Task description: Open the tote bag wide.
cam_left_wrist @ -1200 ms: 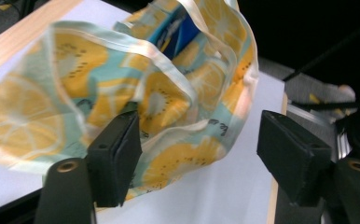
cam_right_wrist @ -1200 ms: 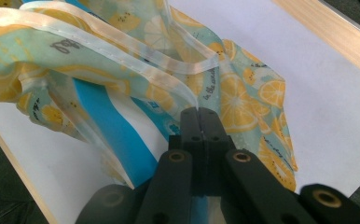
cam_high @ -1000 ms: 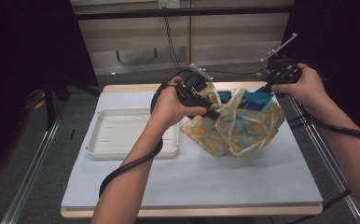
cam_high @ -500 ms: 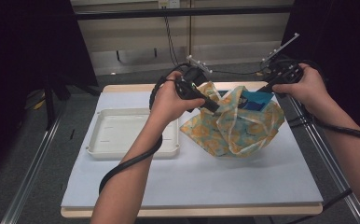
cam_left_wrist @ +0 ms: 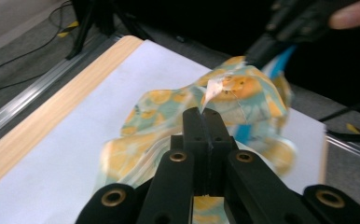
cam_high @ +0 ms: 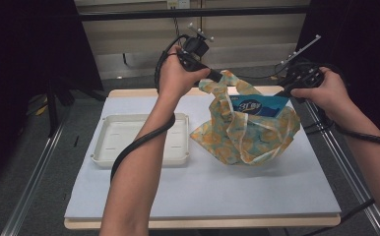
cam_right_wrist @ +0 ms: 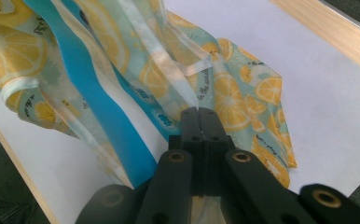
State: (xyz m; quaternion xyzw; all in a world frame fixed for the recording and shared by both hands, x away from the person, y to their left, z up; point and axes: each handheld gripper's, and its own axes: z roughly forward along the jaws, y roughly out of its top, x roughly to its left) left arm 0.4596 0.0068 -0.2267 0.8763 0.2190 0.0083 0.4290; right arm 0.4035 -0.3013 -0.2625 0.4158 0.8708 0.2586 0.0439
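Observation:
A thin bag [cam_high: 247, 135] printed with yellow lemons slumps on the white mat, with a blue packet [cam_high: 259, 104] standing up out of its mouth. My left gripper [cam_high: 221, 77] is shut on the bag's left top edge and holds it raised above the table. In the left gripper view the closed tips [cam_left_wrist: 204, 111] pinch a fold of the lemon fabric [cam_left_wrist: 169, 107]. My right gripper [cam_high: 282, 92] is shut on the bag's right top edge; its own view shows the tips [cam_right_wrist: 199, 111] clamped on a clear strap of the bag [cam_right_wrist: 234, 93] beside the blue packet [cam_right_wrist: 94, 93].
A shallow white tray [cam_high: 104, 147] lies on the left part of the mat [cam_high: 203, 191], a little apart from the bag. The table's wooden rim [cam_high: 129, 92] and metal side rails [cam_high: 340, 157] border the mat. Cables trail from both grippers.
My left hand has risen and drawn back toward the far edge, pulling the bag's left top edge up with it. The right hand has stayed put.

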